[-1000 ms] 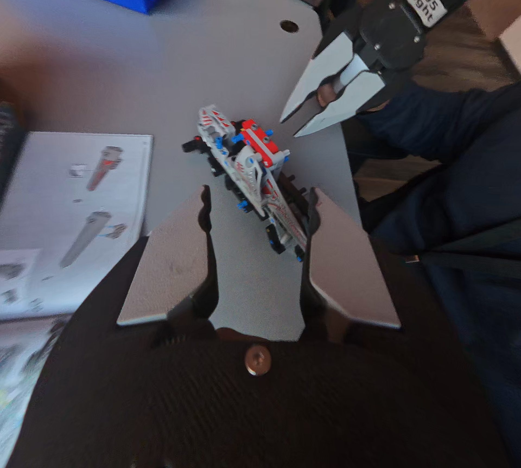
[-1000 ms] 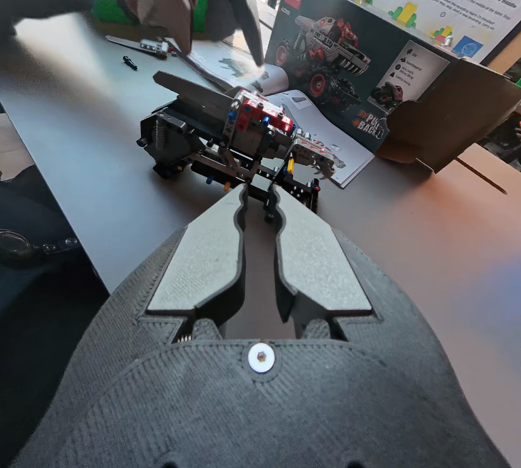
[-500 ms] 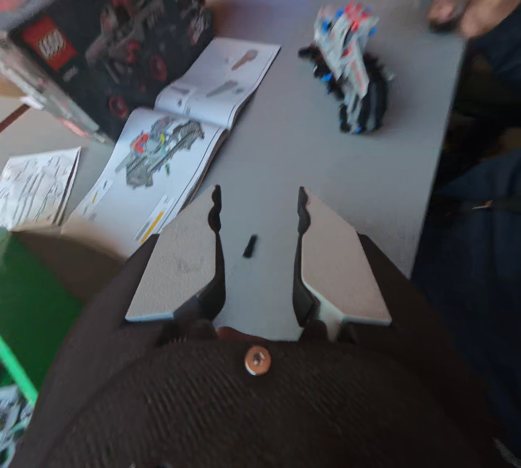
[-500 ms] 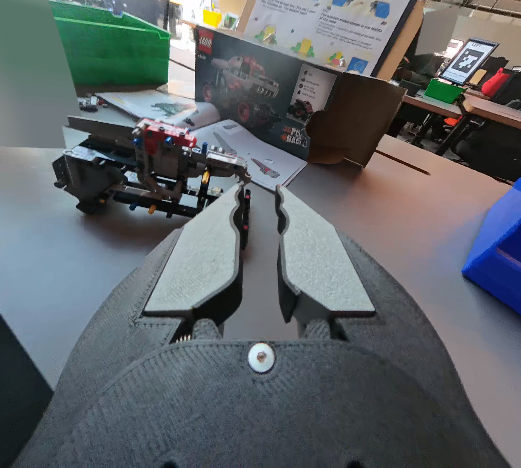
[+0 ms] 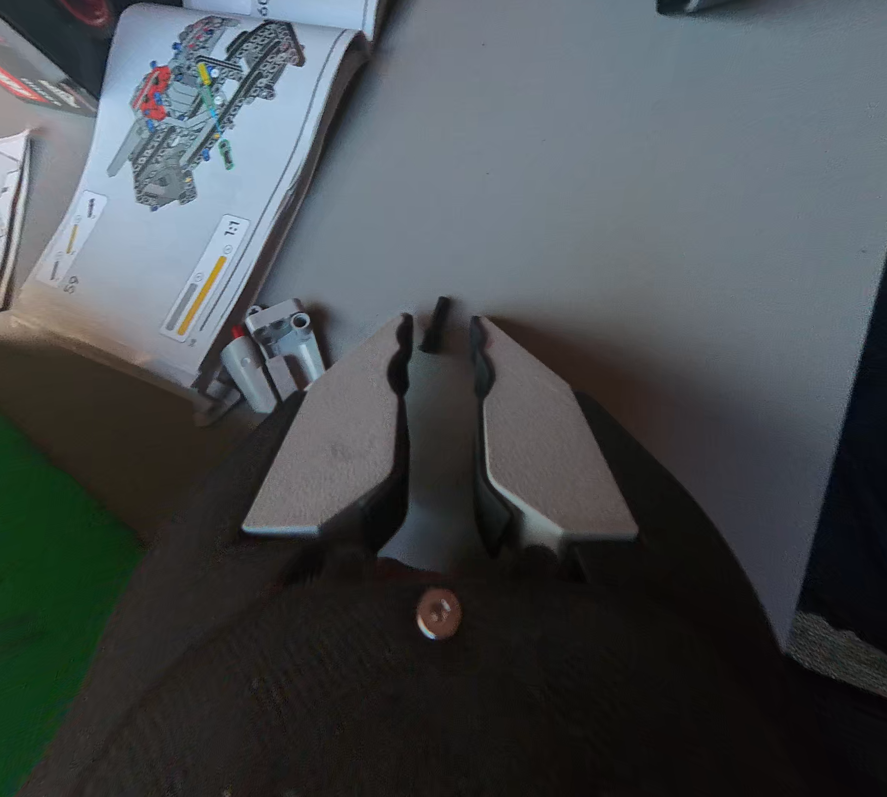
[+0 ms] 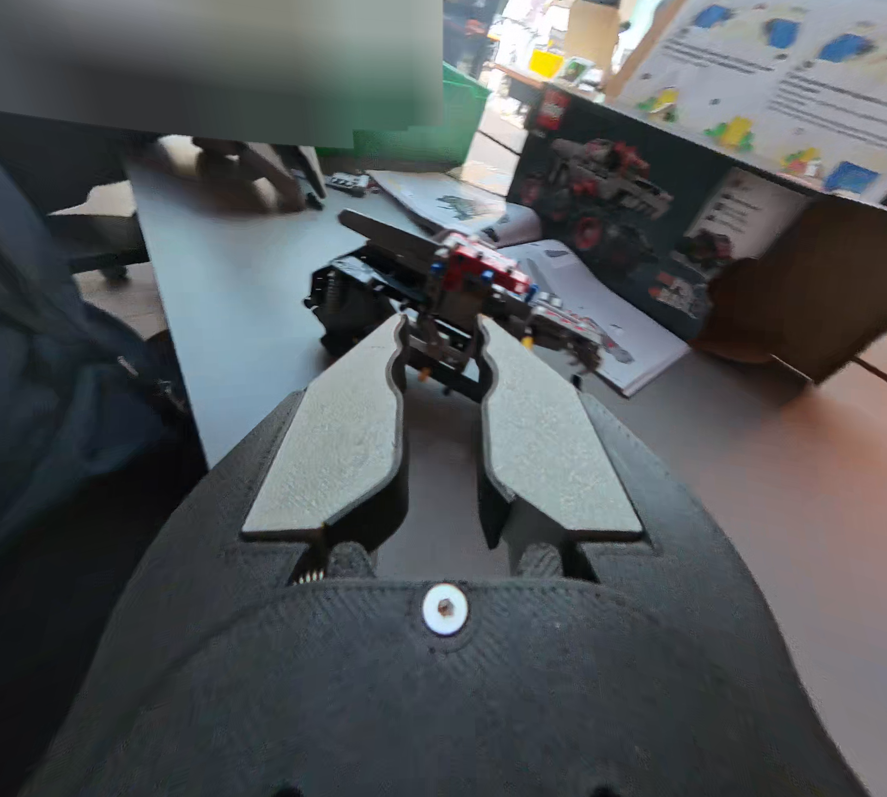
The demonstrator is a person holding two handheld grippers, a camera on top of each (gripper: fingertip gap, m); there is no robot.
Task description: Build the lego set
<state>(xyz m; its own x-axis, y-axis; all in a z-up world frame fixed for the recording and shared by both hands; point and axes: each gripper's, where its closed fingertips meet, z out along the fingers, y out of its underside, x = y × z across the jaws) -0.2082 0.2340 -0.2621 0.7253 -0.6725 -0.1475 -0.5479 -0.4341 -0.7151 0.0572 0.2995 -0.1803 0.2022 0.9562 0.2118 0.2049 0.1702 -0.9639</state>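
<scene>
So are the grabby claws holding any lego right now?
No. The left gripper is open around a small black pin lying on the table, not squeezing it. The right gripper is open near the lego truck.

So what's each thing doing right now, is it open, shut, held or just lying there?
Left gripper: open, fingers either side of the black pin.
Black pin: lying on the table, not gripped.
Right gripper: open, empty.
Lego truck model: part-built, standing on the table.
Instruction booklet: open.
Lego box: one end flap open.
</scene>
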